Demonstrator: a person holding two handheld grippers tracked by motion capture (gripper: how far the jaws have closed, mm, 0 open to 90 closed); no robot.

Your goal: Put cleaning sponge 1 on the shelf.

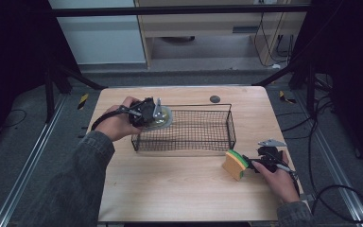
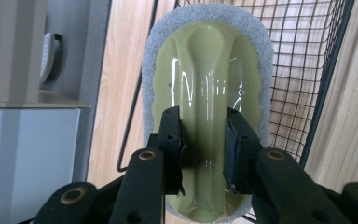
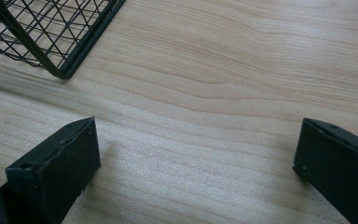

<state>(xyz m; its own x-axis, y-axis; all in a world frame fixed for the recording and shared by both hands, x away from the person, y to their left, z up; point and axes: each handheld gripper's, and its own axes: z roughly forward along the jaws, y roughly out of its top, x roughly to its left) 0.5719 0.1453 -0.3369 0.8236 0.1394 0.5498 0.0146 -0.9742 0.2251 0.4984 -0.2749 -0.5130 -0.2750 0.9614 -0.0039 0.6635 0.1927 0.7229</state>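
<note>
Gripping the glossy olive scrubber [image 2: 207, 93] (grey felt rim) over the wire basket's [image 1: 203, 142] left edge, your left gripper [image 2: 204, 140] is clamped; your right gripper [image 3: 196, 158] gapes over bare woodgrain table [image 3: 242, 70].

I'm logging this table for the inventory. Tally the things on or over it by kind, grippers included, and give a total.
Wire baskets: 1, the black basket.
Cleaning pads: 2, the green-handled scrubber clamped in the left gripper, and the yellow and green sponge on the table.
Grippers: 2, left and the right gripper, its jaws wide apart.
Total: 5.
</note>
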